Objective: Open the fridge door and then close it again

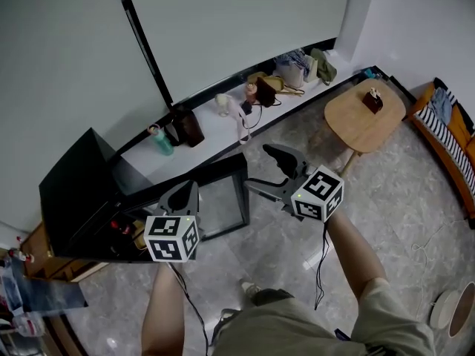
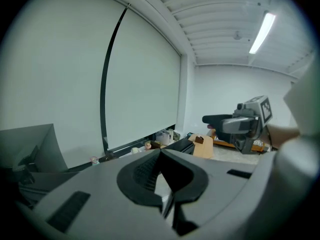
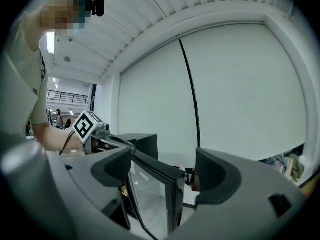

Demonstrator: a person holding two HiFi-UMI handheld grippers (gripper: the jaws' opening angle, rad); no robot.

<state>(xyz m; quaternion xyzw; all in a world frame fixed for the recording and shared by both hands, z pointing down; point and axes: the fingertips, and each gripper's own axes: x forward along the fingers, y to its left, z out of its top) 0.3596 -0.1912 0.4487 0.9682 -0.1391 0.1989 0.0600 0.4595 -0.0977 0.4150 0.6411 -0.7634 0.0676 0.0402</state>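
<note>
Head view, looking steeply down on a grey marbled floor (image 1: 297, 124) of glossy tiles. At 9 o'clock stands a small black fridge (image 1: 78, 191), boxy with matte sides. Its door (image 1: 223, 208), a pane of glass in a black frame, hangs swung open toward the centre. The free edge of the door points to 3 o'clock.

The left gripper (image 1: 184, 195) is grey plastic with dark ribbed pads. It sits just at 9 o'clock of the door's top edge, its jaws pressed together on nothing. The right gripper (image 1: 271, 173) is just at 3 o'clock of the door with its jaws spread wide. In the right gripper view the door's free edge stands between the pads, and neither pad presses on it. Each gripper carries a cube with black-and-white square markers; no writing can be read.

At 12 o'clock a white window ledge (image 1: 215, 136) runs under pale roller blinds (image 1: 237, 28). It holds bags, cups and a teal bottle (image 1: 160, 141). At 2 o'clock is a low wooden surface (image 1: 356, 121) with rounded corners, bearing a small brown box (image 1: 372, 100). A striped sofa (image 1: 444, 141) lines the edge at 3 o'clock. Open floor lies between the door and the wooden surface.
</note>
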